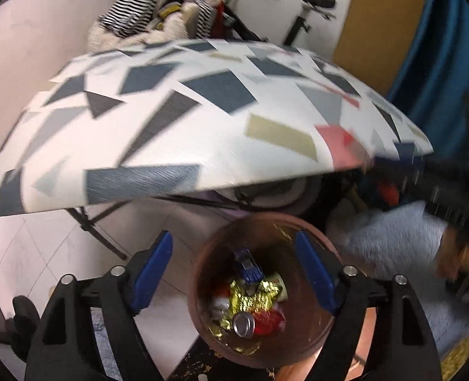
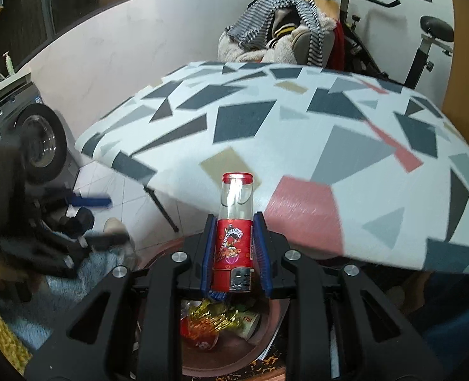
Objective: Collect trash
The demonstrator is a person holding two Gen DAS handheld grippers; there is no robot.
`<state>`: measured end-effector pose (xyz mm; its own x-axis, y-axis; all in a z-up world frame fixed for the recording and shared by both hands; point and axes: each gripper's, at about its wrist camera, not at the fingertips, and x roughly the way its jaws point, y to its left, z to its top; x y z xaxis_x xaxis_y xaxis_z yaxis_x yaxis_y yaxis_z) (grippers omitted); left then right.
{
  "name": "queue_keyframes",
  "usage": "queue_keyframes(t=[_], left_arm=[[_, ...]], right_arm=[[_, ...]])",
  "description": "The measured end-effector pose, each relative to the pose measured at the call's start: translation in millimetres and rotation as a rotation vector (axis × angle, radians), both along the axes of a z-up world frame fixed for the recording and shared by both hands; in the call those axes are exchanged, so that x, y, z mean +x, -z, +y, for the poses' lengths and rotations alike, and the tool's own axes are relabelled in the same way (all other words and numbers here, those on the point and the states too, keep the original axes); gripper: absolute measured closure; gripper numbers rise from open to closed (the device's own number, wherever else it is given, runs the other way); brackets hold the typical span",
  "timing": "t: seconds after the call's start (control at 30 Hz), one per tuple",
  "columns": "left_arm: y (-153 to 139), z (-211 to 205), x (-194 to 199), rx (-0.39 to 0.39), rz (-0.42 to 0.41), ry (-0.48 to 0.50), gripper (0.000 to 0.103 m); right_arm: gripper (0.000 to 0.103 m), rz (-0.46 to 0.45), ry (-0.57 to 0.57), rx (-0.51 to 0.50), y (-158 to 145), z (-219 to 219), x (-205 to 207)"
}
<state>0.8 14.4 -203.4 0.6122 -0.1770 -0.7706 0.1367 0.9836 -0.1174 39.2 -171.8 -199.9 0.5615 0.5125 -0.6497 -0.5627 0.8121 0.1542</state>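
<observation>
left wrist view: left tool (image 1: 234,273) spread, nothing between its pads, above brown bin (image 1: 202,311) holding can (image 1: 244,324) and gold wrappers (image 1: 253,298). right wrist view: right tool (image 2: 234,250) pinching red-labelled clear bottle (image 2: 234,238) over the bin (image 2: 272,320), beside patterned tabletop (image 2: 298,120).

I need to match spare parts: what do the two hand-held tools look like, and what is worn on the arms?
Both the left tool and right tool have black angular frames with cut-out openings, silver round bolt heads, and blue ribbed fingers. A fuzzy pale blue sleeve covers the arm.
</observation>
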Motion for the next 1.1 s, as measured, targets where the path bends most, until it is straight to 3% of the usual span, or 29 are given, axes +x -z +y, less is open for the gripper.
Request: queue_keyframes(t=[0.37, 0.53, 0.8, 0.93, 1.1], left_arm=[[-23, 29, -13, -0.004, -0.065, -0.149, 0.015], [-18, 32, -16, -0.012, -0.053, -0.173, 0.015], [-12, 32, -17, -0.016, -0.037, -0.185, 0.015], [-11, 32, -17, -0.015, -0.035, -0.186, 0.015], [-10, 31, -19, -0.006, -0.034, -0.188, 0.015]], right_arm=[[0.076, 0.133, -0.109, -0.089, 61, 38, -3], [0.076, 0.213, -0.125, -0.176, 91, 57, 3], [0.075, 0.247, -0.109, -0.208, 107, 54, 2], [0.041, 0.232, -0.089, -0.209, 107, 53, 3], [0.02, 0.209, -0.073, -0.199, 103, 50, 4]])
